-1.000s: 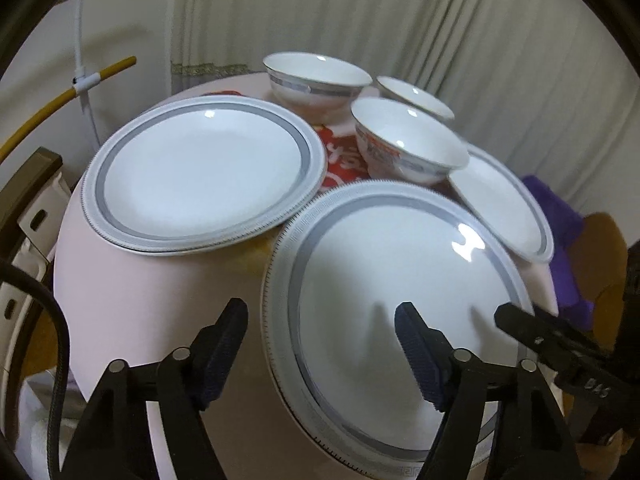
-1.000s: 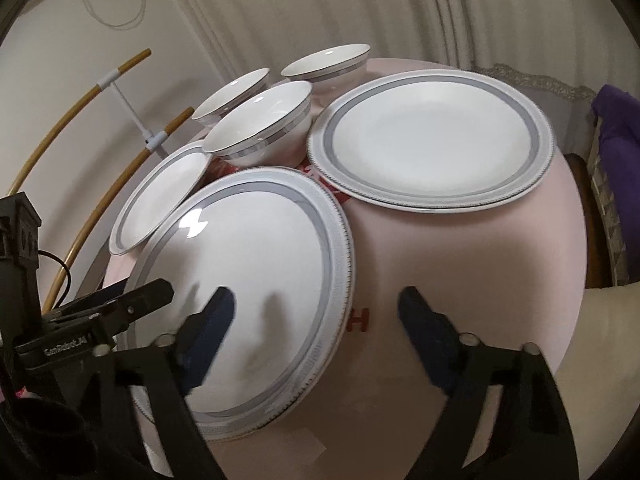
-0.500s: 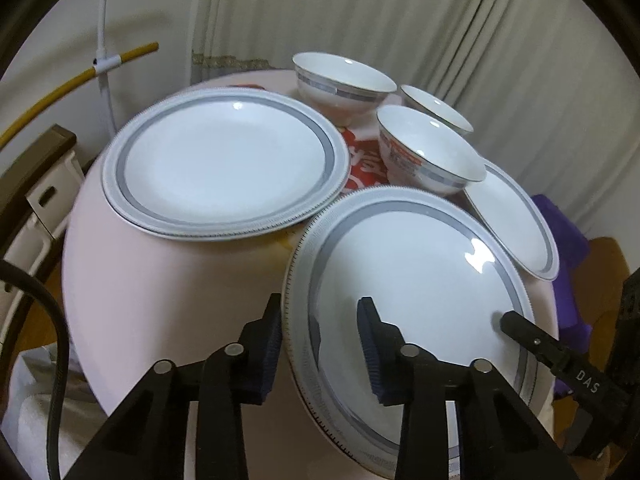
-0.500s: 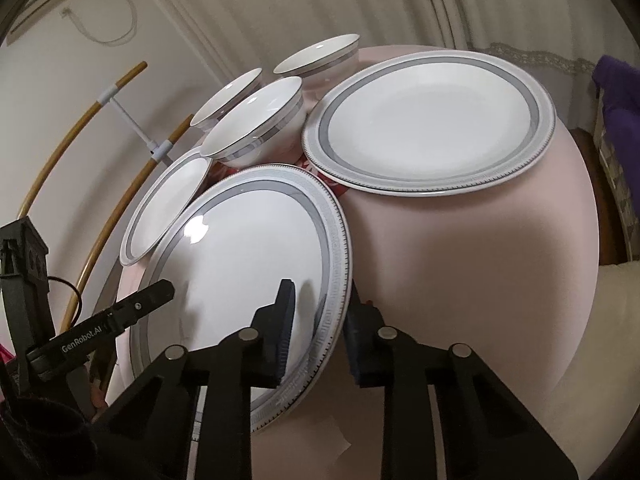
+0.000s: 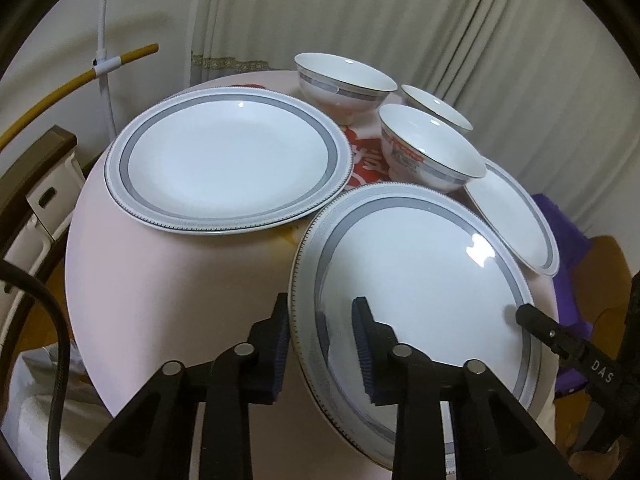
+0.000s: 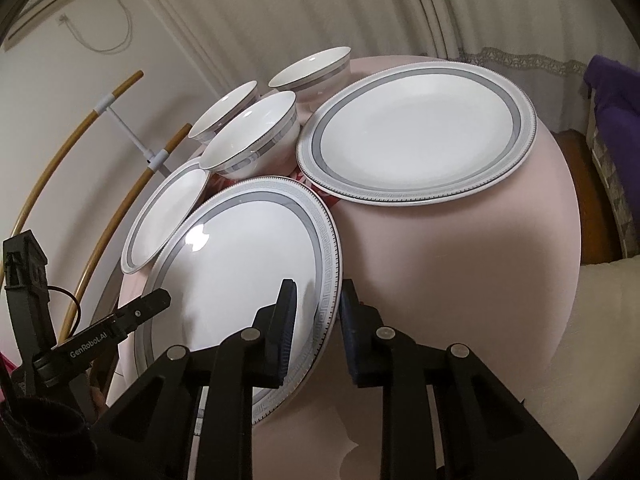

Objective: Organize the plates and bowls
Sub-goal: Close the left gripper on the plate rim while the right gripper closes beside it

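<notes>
A large white plate with a grey band (image 5: pixel 420 280) (image 6: pixel 240 260) lies at the near edge of the round pink table (image 5: pixel 180 280) (image 6: pixel 460 280). My left gripper (image 5: pixel 322 344) straddles its left rim, jaws closing, pads on the rim. On the opposite rim of the same plate, my right gripper (image 6: pixel 316 320) is shut. A second large plate (image 5: pixel 228 160) (image 6: pixel 416 132) sits farther back. Three bowls (image 5: pixel 432 156) (image 5: pixel 344 80) (image 5: pixel 436 106) stand behind, beside a small plate (image 5: pixel 516 224) (image 6: pixel 168 216).
Pale curtains hang behind the table. A rack of curved yellow rods (image 5: pixel 68 84) (image 6: pixel 80 152) stands beside it. Purple cloth (image 5: pixel 564 240) (image 6: pixel 608 88) lies on a seat at the table's side. A red printed patch (image 5: pixel 368 160) shows between the dishes.
Both grippers have gone from wide open to closed around opposite rims of the near plate. Both views have rolled slightly; the dishes have not shifted.
</notes>
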The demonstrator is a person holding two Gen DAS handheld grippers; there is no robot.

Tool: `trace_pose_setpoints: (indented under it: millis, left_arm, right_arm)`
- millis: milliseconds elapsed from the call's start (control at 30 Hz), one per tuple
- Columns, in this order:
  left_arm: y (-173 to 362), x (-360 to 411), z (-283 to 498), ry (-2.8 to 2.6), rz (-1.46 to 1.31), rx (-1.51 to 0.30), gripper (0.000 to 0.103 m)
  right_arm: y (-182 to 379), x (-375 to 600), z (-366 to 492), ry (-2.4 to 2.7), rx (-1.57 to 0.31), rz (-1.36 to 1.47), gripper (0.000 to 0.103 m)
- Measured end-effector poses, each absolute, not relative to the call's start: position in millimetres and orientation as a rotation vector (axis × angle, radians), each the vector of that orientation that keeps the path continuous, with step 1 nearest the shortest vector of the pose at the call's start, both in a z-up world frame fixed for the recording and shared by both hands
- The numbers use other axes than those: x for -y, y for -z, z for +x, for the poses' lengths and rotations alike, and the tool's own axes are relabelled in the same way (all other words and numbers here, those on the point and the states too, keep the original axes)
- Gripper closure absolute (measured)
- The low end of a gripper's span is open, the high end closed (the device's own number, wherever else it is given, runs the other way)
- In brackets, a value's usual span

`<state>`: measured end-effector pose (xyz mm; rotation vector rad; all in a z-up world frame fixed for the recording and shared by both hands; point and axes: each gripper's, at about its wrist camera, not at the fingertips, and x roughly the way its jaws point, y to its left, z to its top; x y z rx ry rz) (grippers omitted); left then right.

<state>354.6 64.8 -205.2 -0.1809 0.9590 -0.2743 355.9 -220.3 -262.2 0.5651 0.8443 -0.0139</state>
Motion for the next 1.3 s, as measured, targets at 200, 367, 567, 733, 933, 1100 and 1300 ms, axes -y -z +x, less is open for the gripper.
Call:
trace_pose_setpoints:
  millis: [200,367,567,733,933,1100,1300]
  left_arm:
    - [207.4,-74.1,357.1,0.286,-0.217,-0.957,0.086]
    - [204.3,-76.9,355.3,0.28,-0.218,-0.945,0.088]
    - [205.7,-77.3,353.1,0.293,-0.222,-0.955,0.088]
    - [206.7,-78.2,353.5,0.294,-0.231,-0.956,0.088]
    - [206.7,-75.9,355.1,0.295,-0.22,-0.955,0.088]
    - [206.3,-73.7,353.0,0.294,-0.2,-0.945,0.088]
    - [204.1,-71.3,349.4,0.295,-0.186,-0.929,0.088]
  right_arm:
    - [262.1,223.1,353.8,0.01,-0.838,0.572,0.086]
    - [262.0,222.8,353.2,0.013,-0.839,0.574,0.086]
    - [261.6,224.1,351.9,0.013,-0.834,0.584,0.086]
    - [261.5,223.7,350.2,0.014,-0.829,0.584,0.086]
    - [264.9,224.6,353.0,0.003,-0.837,0.597,0.086]
    - [266.8,222.1,353.9,0.0,-0.839,0.591,0.086]
    - [268.0,222.9,352.9,-0.006,-0.832,0.578,0.089]
